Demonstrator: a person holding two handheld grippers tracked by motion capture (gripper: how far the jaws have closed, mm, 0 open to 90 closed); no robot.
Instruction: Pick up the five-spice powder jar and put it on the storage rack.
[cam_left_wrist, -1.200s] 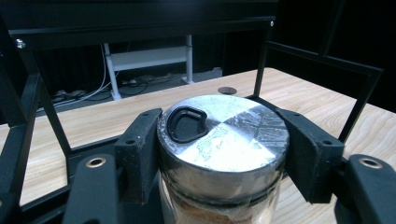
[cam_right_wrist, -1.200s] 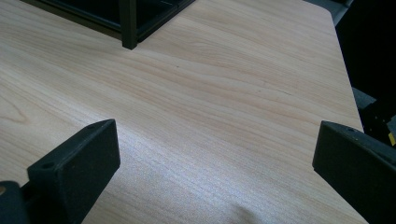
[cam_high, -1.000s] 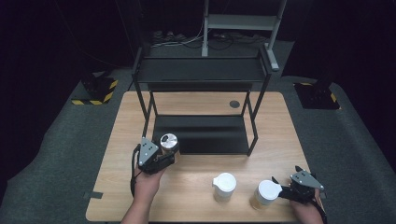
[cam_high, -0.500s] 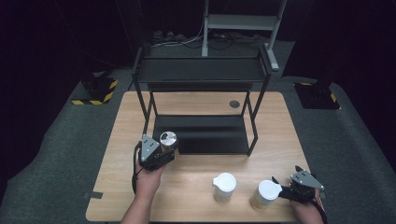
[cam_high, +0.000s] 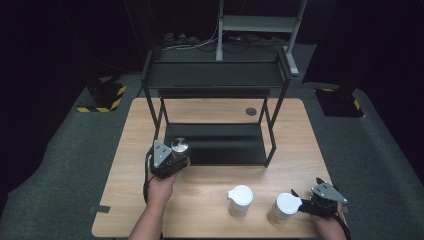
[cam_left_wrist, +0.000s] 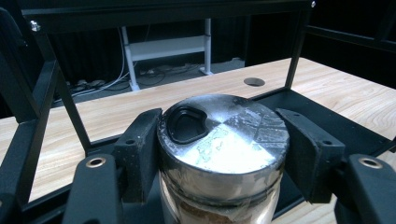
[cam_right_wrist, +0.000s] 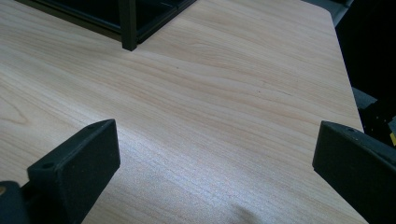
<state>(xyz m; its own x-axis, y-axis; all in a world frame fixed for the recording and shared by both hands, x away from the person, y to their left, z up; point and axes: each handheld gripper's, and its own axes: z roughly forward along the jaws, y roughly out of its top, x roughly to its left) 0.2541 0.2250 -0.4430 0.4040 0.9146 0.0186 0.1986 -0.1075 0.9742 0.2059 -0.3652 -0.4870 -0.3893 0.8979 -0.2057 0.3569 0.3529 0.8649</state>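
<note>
Left gripper (cam_high: 176, 159): held at the front left corner of the rack's lower shelf; jaws closed on the jar, one pad pressed on each side just under the lid, as seen in the left gripper view.
Jar (cam_left_wrist: 223, 154): glass, brownish contents seen through the wall; a round metal lid with a dark, rounded-triangle recess near its edge. It is held upright between the jaws. Whether its base rests on anything cannot be told.
Jar position: at the front left edge of the lower shelf (cam_high: 220, 145), just beside the rack's front left post.
Rack (cam_high: 215, 75): black metal, two shelves, stood on the far half of the table; both shelves are seen bare.
Right gripper (cam_high: 306, 202): held near the front right corner of the table; jaws spread wide, nothing between them. In the right gripper view bare wood is seen between the two pads (cam_right_wrist: 77, 163).
White-lidded cup (cam_high: 284, 207): stood on the table just left of the right gripper's tips; contact cannot be told.
Second cup (cam_high: 240, 199): white lid, stood on the table left of the first, apart from it.
Table (cam_high: 210, 215): light wood, a round cable hole (cam_high: 251, 111) in its far part.
Hands: forearms are seen coming in from the bottom edge of the high view.
</note>
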